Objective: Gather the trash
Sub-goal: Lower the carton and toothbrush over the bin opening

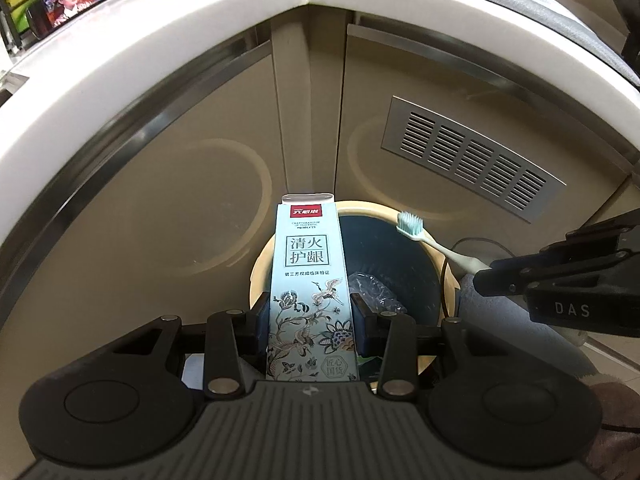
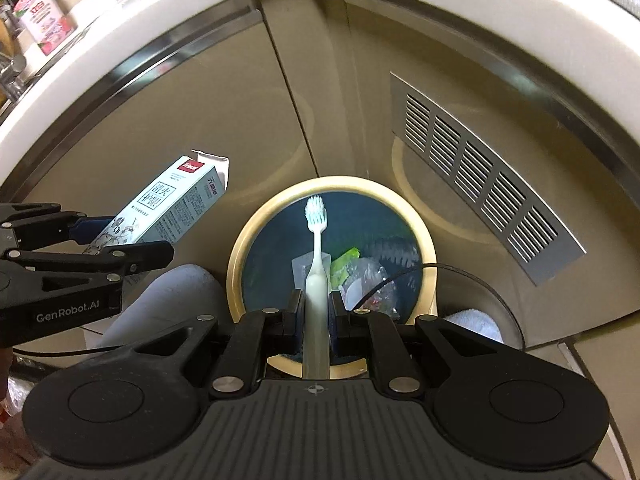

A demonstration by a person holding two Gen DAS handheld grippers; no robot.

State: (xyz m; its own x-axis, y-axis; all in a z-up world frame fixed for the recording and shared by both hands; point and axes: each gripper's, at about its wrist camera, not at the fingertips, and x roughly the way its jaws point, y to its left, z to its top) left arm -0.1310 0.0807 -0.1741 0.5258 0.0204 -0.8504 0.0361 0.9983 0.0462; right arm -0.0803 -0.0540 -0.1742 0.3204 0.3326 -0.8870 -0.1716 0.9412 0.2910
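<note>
My left gripper (image 1: 310, 308) is shut on a pale blue toothpaste box (image 1: 310, 280) with crane and flower print, held over the near left part of a round trash bin (image 1: 258, 264) with a cream rim and dark liner. My right gripper (image 2: 316, 308) is shut on a pale toothbrush (image 2: 316, 248), bristles pointing forward, right above the bin (image 2: 236, 256). The box (image 2: 176, 204) and left gripper (image 2: 124, 248) show at the left of the right wrist view. The toothbrush (image 1: 424, 236) and right gripper (image 1: 484, 276) show at the right of the left wrist view.
The bin stands on the floor in a corner of beige cabinet doors under a white countertop (image 1: 160, 40). A metal vent grille (image 1: 472, 156) sits on the right door. Clear plastic and green wrappers (image 2: 360, 272) lie in the bin. A black cable (image 2: 400, 276) crosses its rim.
</note>
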